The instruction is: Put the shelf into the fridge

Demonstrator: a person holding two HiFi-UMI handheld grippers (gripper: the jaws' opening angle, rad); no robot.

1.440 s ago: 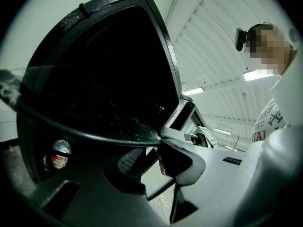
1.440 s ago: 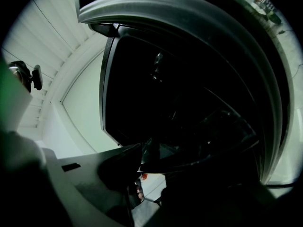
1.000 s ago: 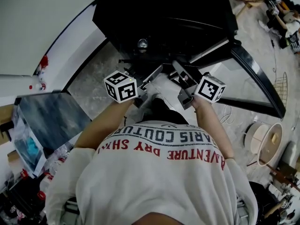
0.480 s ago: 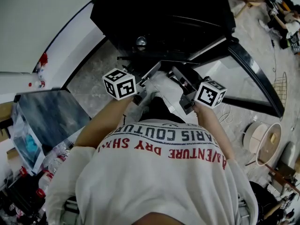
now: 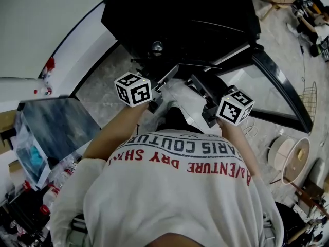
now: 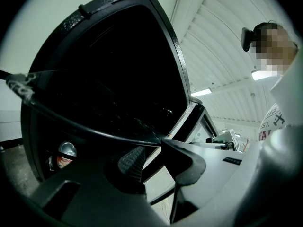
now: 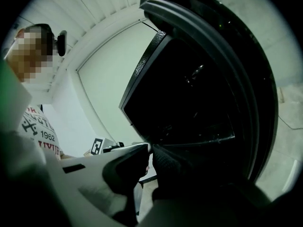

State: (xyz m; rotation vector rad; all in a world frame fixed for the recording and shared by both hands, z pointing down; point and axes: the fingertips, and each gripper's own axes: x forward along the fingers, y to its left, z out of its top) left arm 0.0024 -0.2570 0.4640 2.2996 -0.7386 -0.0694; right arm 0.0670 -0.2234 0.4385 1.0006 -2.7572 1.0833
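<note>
The shelf point(image 7: 199, 141) is up in the air, at the open front of the black fridge point(image 5: 180, 19). The left hand-held gripper point(image 6: 151, 155) pinches one edge of the shelf. The right hand-held gripper point(image 7: 149, 154) has just been closing, and now it pinches the other edge.

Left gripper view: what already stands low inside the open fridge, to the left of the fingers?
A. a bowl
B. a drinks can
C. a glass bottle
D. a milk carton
B: a can with a shiny top and a red label stands low in the dark inside of the fridge.
</note>
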